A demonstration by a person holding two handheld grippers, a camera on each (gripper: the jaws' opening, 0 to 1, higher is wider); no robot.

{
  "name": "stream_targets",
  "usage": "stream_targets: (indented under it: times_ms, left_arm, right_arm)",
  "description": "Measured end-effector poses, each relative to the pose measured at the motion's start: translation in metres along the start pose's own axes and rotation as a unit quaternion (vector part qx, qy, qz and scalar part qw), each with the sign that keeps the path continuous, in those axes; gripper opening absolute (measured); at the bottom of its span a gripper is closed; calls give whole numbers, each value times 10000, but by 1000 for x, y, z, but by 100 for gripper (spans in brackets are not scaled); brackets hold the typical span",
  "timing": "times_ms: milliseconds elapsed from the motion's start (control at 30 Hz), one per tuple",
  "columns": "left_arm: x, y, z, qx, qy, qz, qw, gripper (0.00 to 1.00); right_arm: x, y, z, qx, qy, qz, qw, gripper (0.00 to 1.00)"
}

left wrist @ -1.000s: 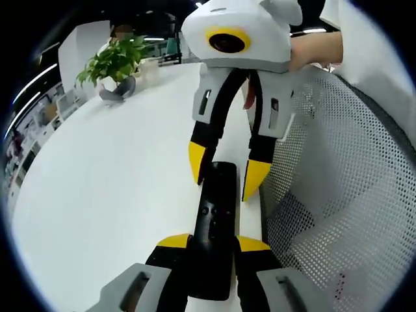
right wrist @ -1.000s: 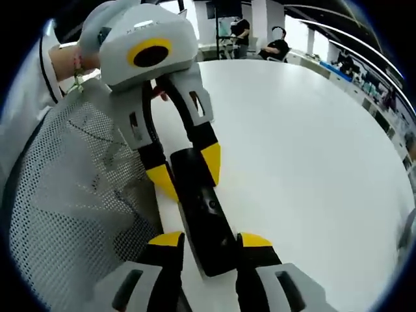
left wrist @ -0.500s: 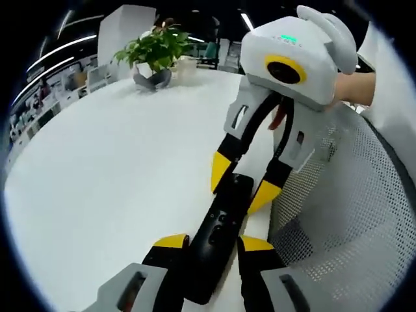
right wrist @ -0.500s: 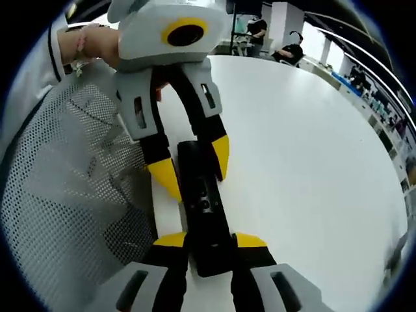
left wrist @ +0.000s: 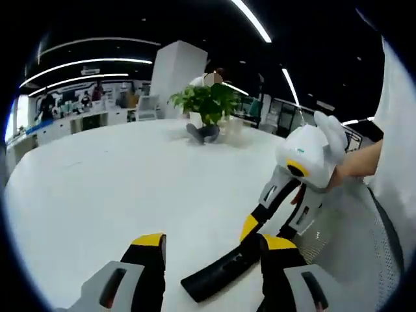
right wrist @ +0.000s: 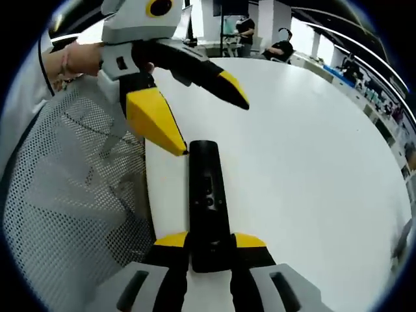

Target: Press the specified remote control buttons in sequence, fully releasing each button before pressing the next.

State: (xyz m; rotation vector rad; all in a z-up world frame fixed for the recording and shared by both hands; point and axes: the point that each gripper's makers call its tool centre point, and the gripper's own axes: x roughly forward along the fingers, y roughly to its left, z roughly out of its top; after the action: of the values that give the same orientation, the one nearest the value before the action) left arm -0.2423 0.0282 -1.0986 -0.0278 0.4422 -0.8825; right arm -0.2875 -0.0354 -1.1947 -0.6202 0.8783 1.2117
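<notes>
My right claw (right wrist: 210,242) clamped the slim black plastic remote (right wrist: 206,201), hiding its near end, while my left claw (left wrist: 212,242) gaped wide, holding nothing.

The right gripper (right wrist: 209,244) clamps the remote control's (right wrist: 207,195) near end. The left gripper (right wrist: 201,114) hangs spread apart above its far end, one yellow tip beside the remote's edge.

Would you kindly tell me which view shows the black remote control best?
The right gripper view: the slim black remote control lies lengthwise, buttons facing up. The left gripper view shows it obliquely, with its far end hidden.
</notes>
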Motion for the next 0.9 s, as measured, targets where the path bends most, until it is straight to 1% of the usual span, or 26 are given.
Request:
stream_targets:
  times_ms: [100, 133, 200, 300, 367, 433, 667, 733, 767, 800, 867, 900]
  left_arm:
    - [-9, 7, 10, -85, -396, 217, 9989, 82]
    - [-13, 9, 14, -159, -548, 291, 9979, 86]
    - [-19, 14, 19, -253, -716, 432, 9962, 92]
    - [-26, 19, 25, -258, -780, 594, 9948, 97]
    - [-30, 23, 31, -150, -883, 727, 9933, 99]
    - [-34, 25, 34, -126, -948, 822, 9920, 100]
    - [-42, 28, 41, -141, -1090, 930, 9896, 100]
    - [-47, 34, 39, -170, -1129, 944, 9890, 100]
    - [-52, 41, 35, -189, -1131, 943, 9889, 100]
    - [-54, 43, 33, -191, -1130, 947, 9889, 100]
    - [-56, 42, 33, -185, -1136, 949, 9888, 100]
    - [-54, 39, 35, -195, -1136, 945, 9888, 100]
  right_arm:
    - [0, -2, 0, -57, 29, 8, 10000, 22]
    - [0, -2, 0, -76, 37, 14, 10000, 22]
    - [1, -4, 0, -111, 54, 22, 9999, 22]
    - [1, -6, 0, -163, 67, 37, 9998, 22]
    - [1, -7, 0, -177, 74, 53, 9998, 22]
    - [2, -9, 1, -223, 87, 57, 9997, 22]
    - [3, -20, 2, -428, 185, 72, 9989, 22]
    - [3, -24, 2, -489, 221, 73, 9985, 22]
    - [3, -27, 2, -529, 243, 70, 9983, 22]
    - [3, -29, 2, -550, 250, 76, 9981, 22]
    - [3, -33, 3, -593, 268, 91, 9978, 22]
    - [4, -35, 3, -607, 277, 95, 9977, 22]
